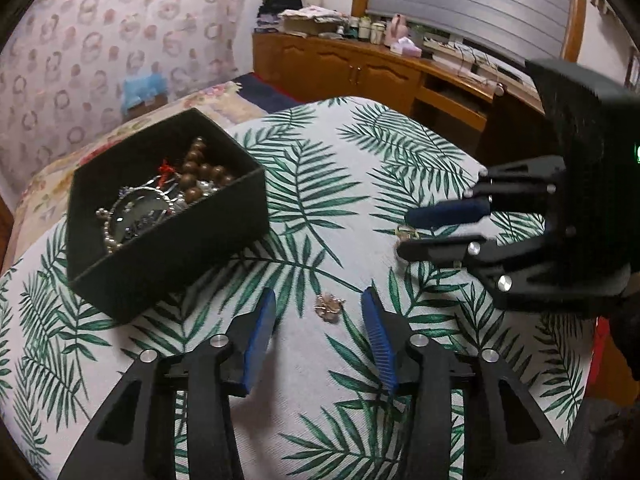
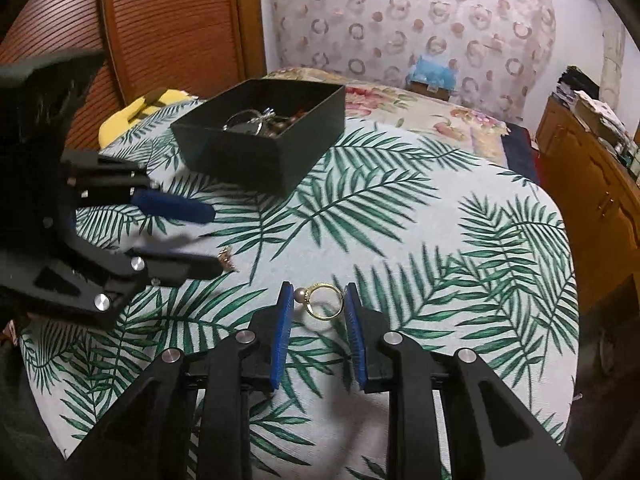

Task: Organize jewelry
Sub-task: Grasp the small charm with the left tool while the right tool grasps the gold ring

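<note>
A black box (image 1: 168,240) holds brown beads, a silver round piece and pearls; it also shows in the right wrist view (image 2: 260,148). A small rose-gold piece (image 1: 329,307) lies on the leaf-print cloth between the open fingers of my left gripper (image 1: 318,304); it also shows in the right wrist view (image 2: 226,259) beside the left gripper (image 2: 214,240). A gold ring with a pearl (image 2: 323,300) sits between the pads of my right gripper (image 2: 318,298), which touch or nearly touch it. The right gripper (image 1: 404,234) also shows in the left wrist view, with the ring (image 1: 407,233) between its tips.
The leaf-print cloth (image 1: 340,184) covers a rounded table. A floral bedspread (image 2: 420,112) lies behind it. A wooden cabinet (image 1: 360,68) with clutter stands at the back. A yellow object (image 2: 132,114) lies at the table's far edge beside a wooden door.
</note>
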Motion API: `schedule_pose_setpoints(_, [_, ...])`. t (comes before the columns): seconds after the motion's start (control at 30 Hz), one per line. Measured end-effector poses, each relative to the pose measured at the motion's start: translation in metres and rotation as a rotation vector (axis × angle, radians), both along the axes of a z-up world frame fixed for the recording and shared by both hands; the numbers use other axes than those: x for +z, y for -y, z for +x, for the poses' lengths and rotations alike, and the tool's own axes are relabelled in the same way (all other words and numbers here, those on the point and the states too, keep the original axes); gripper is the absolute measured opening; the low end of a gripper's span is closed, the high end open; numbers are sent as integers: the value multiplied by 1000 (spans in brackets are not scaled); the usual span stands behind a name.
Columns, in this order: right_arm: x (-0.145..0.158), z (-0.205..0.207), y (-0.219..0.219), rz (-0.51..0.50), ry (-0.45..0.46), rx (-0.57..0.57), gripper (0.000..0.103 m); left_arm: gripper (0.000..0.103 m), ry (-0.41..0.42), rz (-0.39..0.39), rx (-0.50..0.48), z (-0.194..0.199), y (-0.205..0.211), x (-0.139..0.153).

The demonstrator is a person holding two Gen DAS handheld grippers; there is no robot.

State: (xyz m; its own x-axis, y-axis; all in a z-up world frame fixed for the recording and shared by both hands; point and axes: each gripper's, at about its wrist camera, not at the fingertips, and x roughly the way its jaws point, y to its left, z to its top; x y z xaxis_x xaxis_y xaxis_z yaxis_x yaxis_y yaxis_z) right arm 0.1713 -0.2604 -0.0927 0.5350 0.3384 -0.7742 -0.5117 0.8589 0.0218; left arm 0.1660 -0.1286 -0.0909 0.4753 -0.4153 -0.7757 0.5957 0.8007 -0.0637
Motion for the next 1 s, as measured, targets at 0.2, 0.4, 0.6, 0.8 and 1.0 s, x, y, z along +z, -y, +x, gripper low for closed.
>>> schedule_pose_setpoints(0.2, [2, 1, 5, 4, 10, -11, 28, 29, -6, 31, -17, 0, 9, -6])
schedule_pose_setpoints(0.4, [2, 1, 5, 3, 13, -9, 28, 14, -3, 25, -12, -2, 5, -7])
schedule_pose_setpoints(0.6, [14, 6, 4, 12, 46, -1, 28, 14, 22, -9, 31, 2, -7, 7])
schedule_pose_setpoints(0.8, [37, 22, -15, 30, 104, 40, 28, 14, 71, -44, 81, 9, -22, 28])
schedule_pose_setpoints(1.0, [56, 44, -44, 68, 143, 94, 28, 14, 121, -65, 139, 21, -38, 49])
